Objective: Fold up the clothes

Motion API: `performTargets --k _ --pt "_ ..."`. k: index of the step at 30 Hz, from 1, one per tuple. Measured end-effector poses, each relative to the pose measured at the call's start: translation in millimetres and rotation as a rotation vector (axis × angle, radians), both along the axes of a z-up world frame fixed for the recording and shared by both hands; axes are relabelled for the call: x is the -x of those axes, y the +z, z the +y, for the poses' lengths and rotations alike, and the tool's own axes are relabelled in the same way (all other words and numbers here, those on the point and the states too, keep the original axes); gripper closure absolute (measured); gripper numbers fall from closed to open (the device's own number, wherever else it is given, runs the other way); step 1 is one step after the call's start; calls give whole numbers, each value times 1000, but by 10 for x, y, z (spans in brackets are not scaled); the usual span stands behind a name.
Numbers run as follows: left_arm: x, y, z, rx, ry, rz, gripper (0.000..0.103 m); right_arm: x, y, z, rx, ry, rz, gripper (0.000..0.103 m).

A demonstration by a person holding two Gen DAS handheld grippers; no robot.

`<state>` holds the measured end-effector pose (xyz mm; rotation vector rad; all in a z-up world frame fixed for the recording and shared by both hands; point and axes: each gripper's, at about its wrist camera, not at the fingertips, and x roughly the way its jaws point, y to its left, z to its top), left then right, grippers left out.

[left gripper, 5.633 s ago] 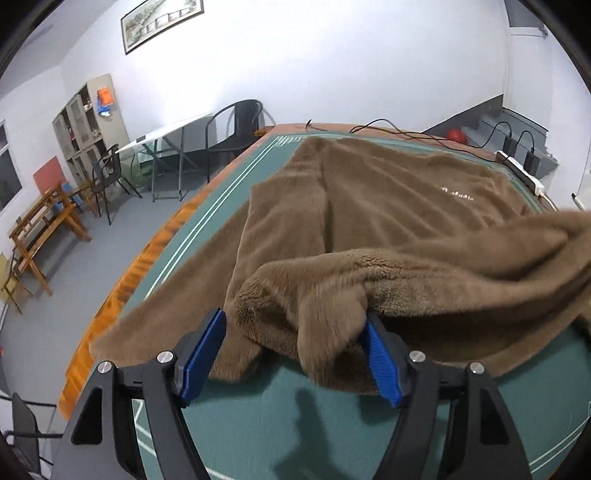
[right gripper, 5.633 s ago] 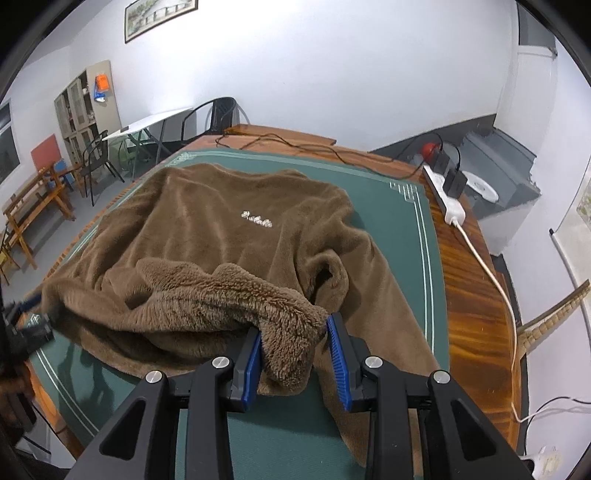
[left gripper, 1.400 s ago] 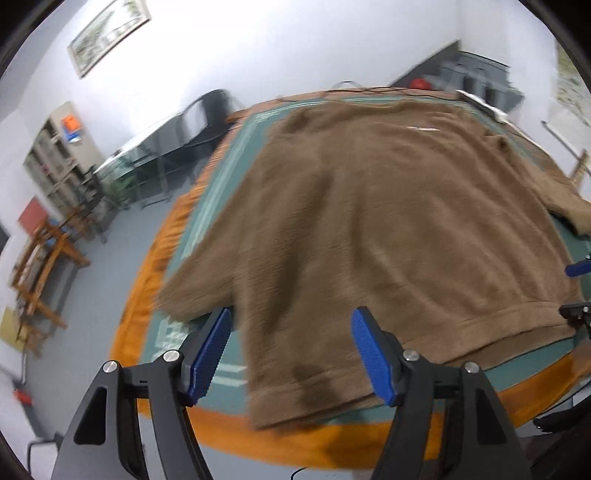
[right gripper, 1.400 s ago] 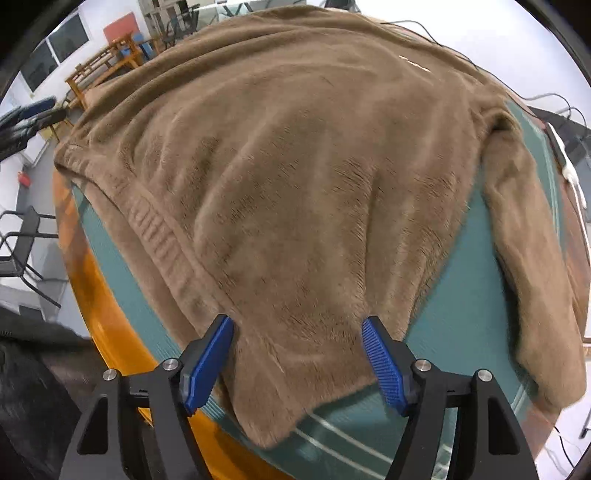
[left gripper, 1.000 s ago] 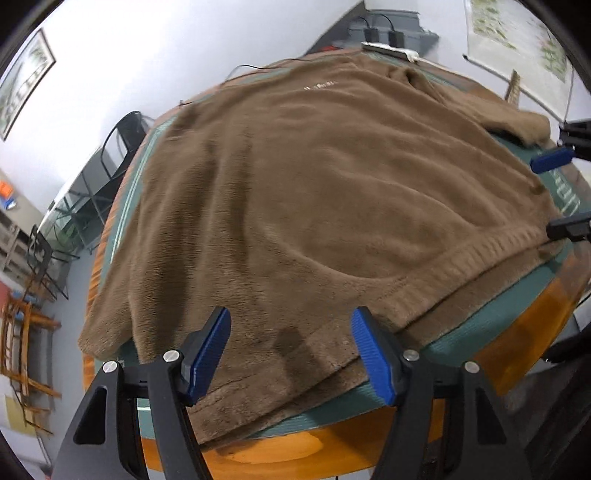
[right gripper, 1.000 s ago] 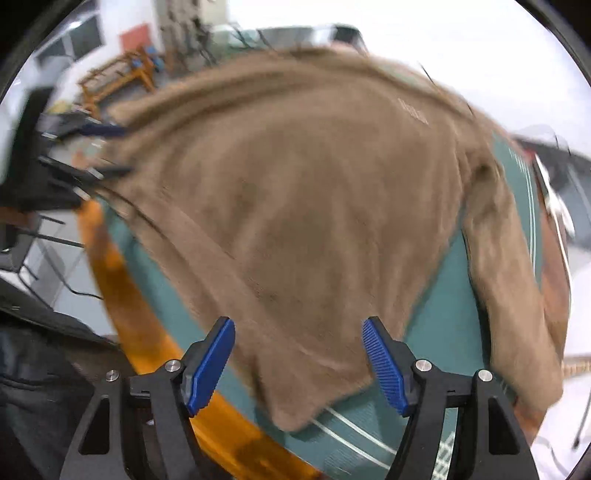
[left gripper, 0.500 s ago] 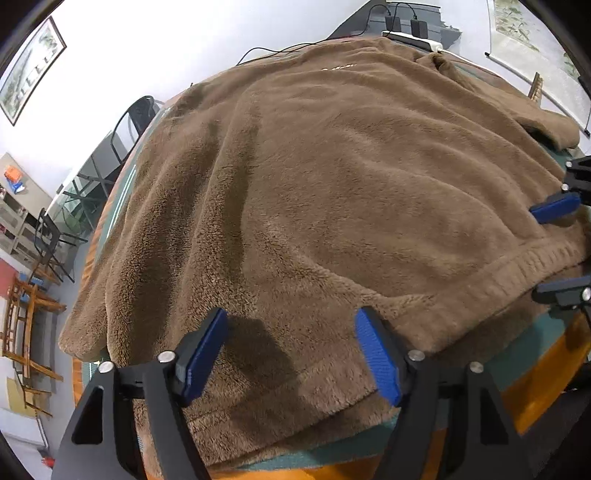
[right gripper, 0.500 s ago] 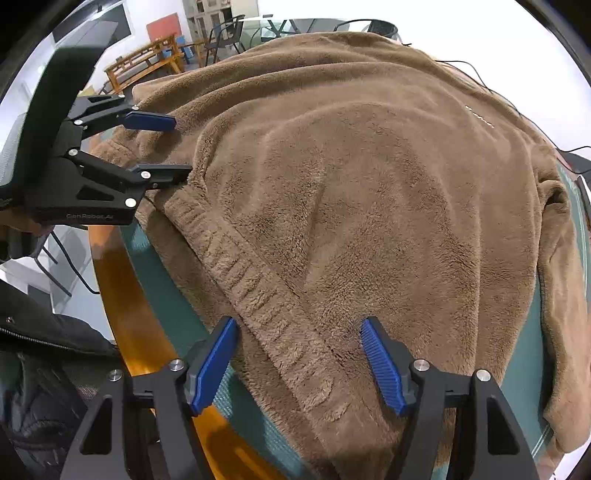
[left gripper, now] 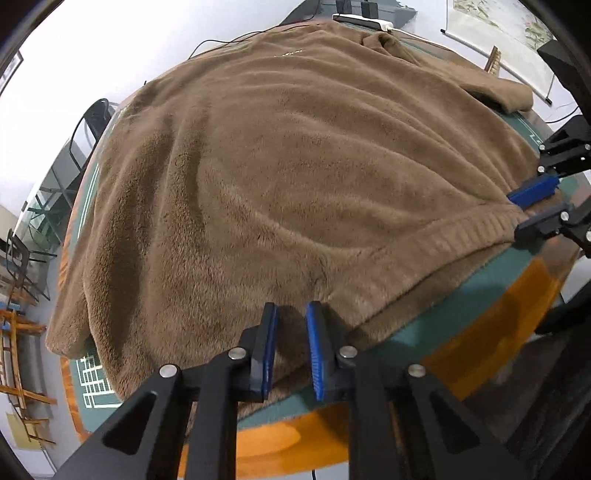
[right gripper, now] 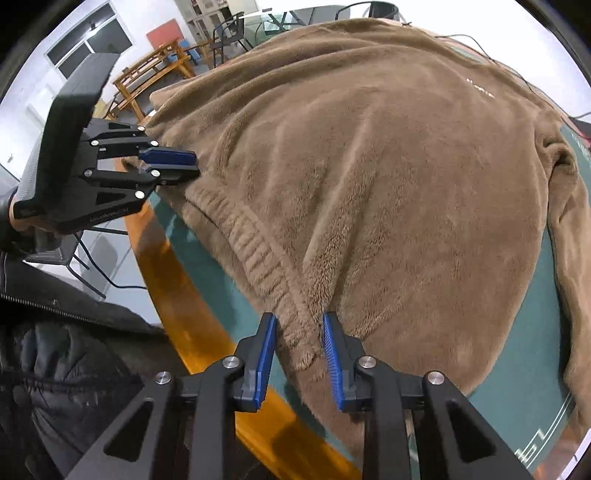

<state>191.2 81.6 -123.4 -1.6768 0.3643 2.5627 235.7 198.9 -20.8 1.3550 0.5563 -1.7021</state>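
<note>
A brown fleece sweater (left gripper: 295, 166) lies spread over the green table mat (left gripper: 417, 332), its ribbed hem (right gripper: 255, 251) toward the near edge. My left gripper (left gripper: 290, 332) is shut on the hem's left corner; it also shows in the right wrist view (right gripper: 173, 164). My right gripper (right gripper: 299, 332) is shut on the hem's right corner; it also shows in the left wrist view (left gripper: 524, 212). One sleeve (right gripper: 569, 258) lies along the right side, the other sleeve (left gripper: 74, 288) hangs over the left edge.
The table has an orange wooden rim (right gripper: 173, 266). A power strip (left gripper: 362, 20) and cables lie at the far end. Chairs (left gripper: 96, 118) and wooden benches (right gripper: 155, 70) stand on the floor to the left. A dark jacket (right gripper: 55, 350) is close below.
Both grippers were open over the hem half a second ago; both have closed on the hem corners now. Earlier still they spread the bunched sweater flat.
</note>
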Motion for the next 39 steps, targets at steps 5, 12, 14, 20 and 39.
performTargets --k 5,12,14,20,39 --pt "27 89 -60 -17 -3 10 85 -12 -62 82 9 -16 -27 75" --pt "173 290 -180 -74 50 70 84 111 208 347 87 -74 -61 74" --pt "293 309 -187 -84 77 94 81 226 301 363 124 -128 -51 70" --pt "694 123 -143 -78 129 78 68 460 262 13 92 -212 65 35" --pt "138 -109 -17 -54 98 82 68 122 -25 267 -50 -148 157 32"
